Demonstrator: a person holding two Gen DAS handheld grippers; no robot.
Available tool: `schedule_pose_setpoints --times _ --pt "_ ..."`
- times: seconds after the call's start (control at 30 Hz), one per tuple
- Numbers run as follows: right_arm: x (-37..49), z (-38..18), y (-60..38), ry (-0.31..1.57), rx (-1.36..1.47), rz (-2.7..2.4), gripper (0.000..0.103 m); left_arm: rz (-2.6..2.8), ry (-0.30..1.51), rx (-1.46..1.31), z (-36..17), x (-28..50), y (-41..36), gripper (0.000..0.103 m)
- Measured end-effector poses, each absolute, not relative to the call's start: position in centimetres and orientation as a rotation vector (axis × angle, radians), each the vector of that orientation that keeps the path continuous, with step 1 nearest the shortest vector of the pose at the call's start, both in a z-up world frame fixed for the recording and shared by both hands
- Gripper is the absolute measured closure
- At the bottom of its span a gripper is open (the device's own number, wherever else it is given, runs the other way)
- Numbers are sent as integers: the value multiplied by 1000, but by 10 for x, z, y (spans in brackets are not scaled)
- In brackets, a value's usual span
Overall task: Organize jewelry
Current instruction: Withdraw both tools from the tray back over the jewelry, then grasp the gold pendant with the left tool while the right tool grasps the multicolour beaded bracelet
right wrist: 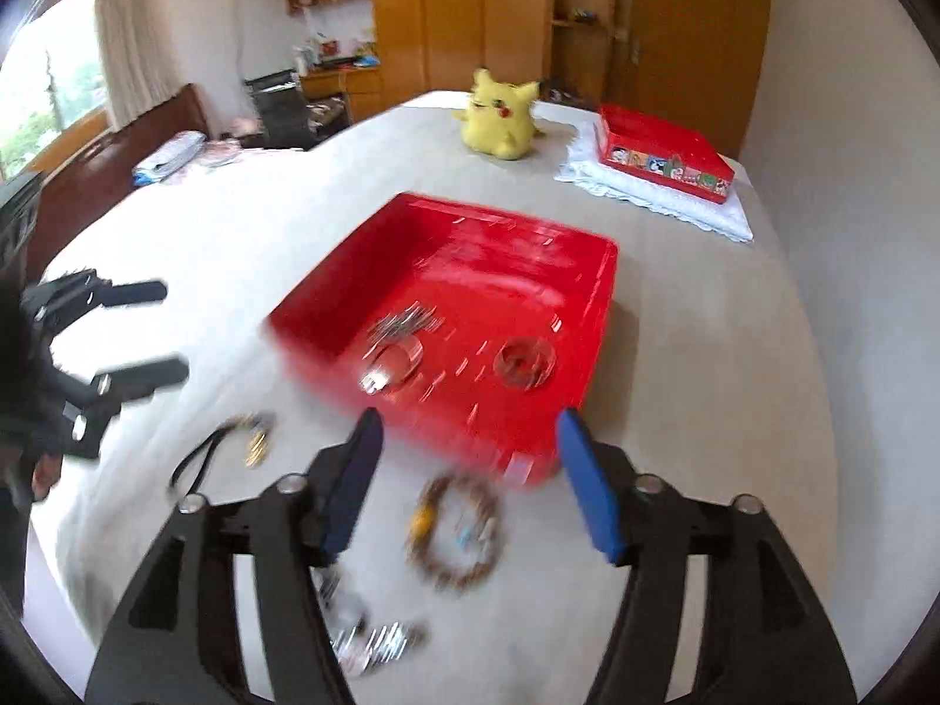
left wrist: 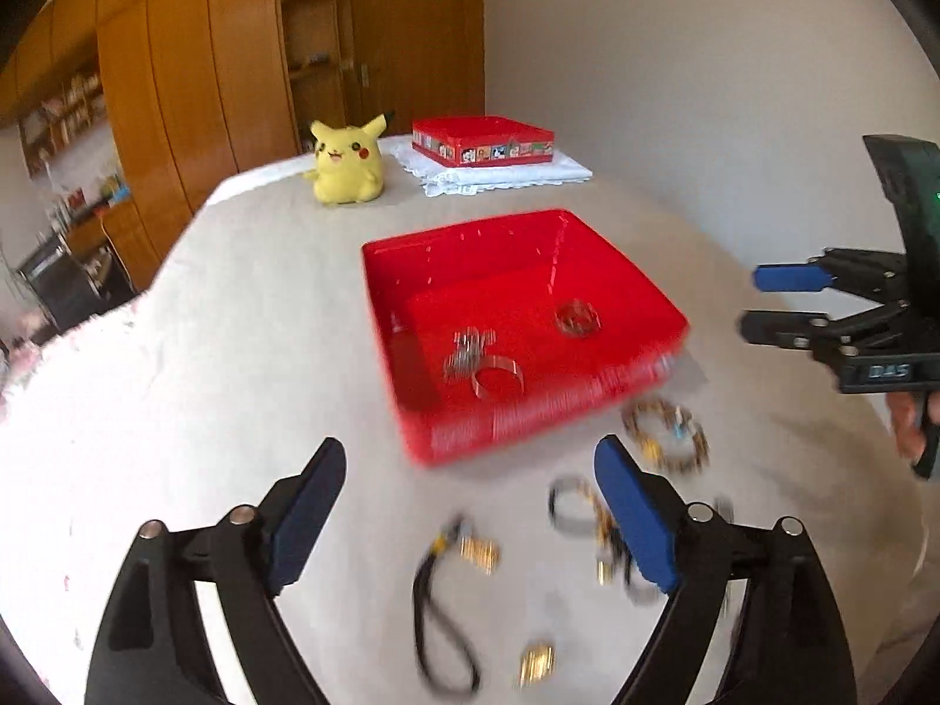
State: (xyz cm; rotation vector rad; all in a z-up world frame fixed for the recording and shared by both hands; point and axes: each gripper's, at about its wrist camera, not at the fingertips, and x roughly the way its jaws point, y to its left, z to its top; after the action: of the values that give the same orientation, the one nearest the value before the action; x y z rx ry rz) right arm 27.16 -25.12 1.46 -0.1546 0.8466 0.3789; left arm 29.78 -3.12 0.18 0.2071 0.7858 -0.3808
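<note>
Both claws wide over the scattered jewelry

Left wrist view: your left claw (left wrist: 470, 520) gapes empty above blurred bracelets (left wrist: 667, 435) on the matte beige tabletop (left wrist: 235, 323), beside the glossy red tray (left wrist: 623, 388). Right wrist view: your right claw (right wrist: 470, 484) spreads empty, tilted down over a beaded bracelet (right wrist: 455, 534); clear bangles (right wrist: 399, 358) lie inside the tray.
</note>
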Motion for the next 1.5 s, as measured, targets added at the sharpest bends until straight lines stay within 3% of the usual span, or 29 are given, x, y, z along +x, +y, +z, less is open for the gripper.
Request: schedule_pose_setpoints --times 0.27,0.37,0.67,0.87,0.97,1.1,1.33,1.43,1.5 --pt "144 -64 -238 967 -199 445 33 -443 839 256 -60 205 -24 15" --pt "121 -85 -234 1004 -197 446 24 -461 856 244 -82 197 -23 15" --pt "106 -115 -219 1041 -200 439 18 -520 887 210 -105 208 -35 17" --pt "113 -119 -219 1018 -205 437 16 -531 944 191 -127 224 -38 27" --pt "114 -120 -216 1006 -212 448 21 -522 937 199 -128 224 -38 31" --pt "116 -119 -213 1003 -215 468 35 -502 940 179 -127 230 -34 49" --pt "115 -117 -213 1000 -212 479 53 -477 937 170 -126 232 -29 61" --pt "116 -116 -214 1003 -211 481 66 -463 942 160 -126 236 -27 72" --pt "117 -115 -214 1009 -203 484 82 -454 946 154 -125 238 -25 83"
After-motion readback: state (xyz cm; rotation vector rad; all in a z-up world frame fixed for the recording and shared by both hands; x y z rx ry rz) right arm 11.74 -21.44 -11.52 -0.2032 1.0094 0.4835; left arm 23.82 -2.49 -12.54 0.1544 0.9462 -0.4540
